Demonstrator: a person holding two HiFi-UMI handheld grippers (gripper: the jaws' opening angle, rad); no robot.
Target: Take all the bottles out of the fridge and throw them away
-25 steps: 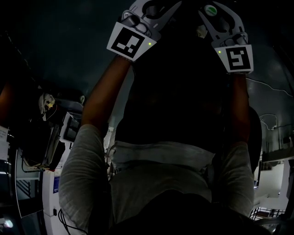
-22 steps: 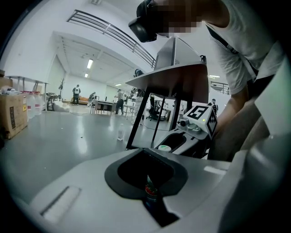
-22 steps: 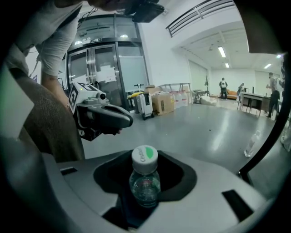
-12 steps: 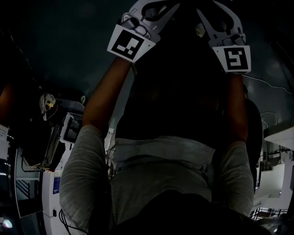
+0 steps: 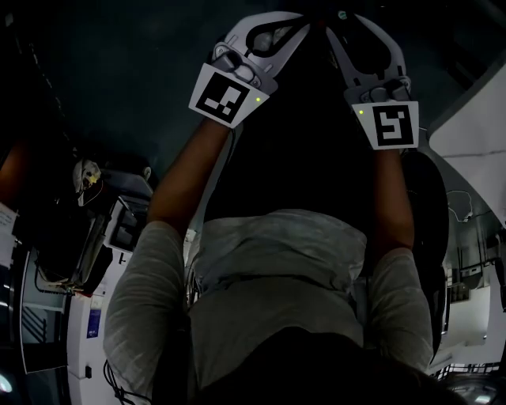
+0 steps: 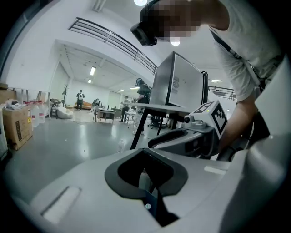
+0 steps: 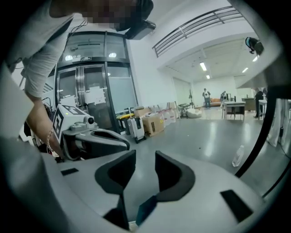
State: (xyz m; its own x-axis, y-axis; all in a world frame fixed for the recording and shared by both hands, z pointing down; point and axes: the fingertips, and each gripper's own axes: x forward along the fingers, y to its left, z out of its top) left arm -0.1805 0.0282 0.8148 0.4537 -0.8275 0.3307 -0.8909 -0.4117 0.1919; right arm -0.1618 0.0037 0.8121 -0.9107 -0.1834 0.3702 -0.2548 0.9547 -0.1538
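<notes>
In the dark head view the person holds both grippers up in front, side by side, tips nearly meeting. My left gripper is shut, its black pads touching at the tips with nothing in the hollow between them. My right gripper is open; its jaws have just been closing, and only floor shows in the gap. Each gripper view shows the other gripper beside it: the right gripper and the left gripper. A clear bottle stands on the grey floor ahead. I cannot make out a fridge for certain.
A grey box cabinet stands on a black-legged table ahead and to the right. Glass doors, cardboard boxes and white containers line the left wall. More boxes stand far left; desks and people are at the hall's far end.
Both grippers reach further into the head view, tips closer together. The right marker cube has shifted left and down. A pale slanted surface has come in at the right edge.
</notes>
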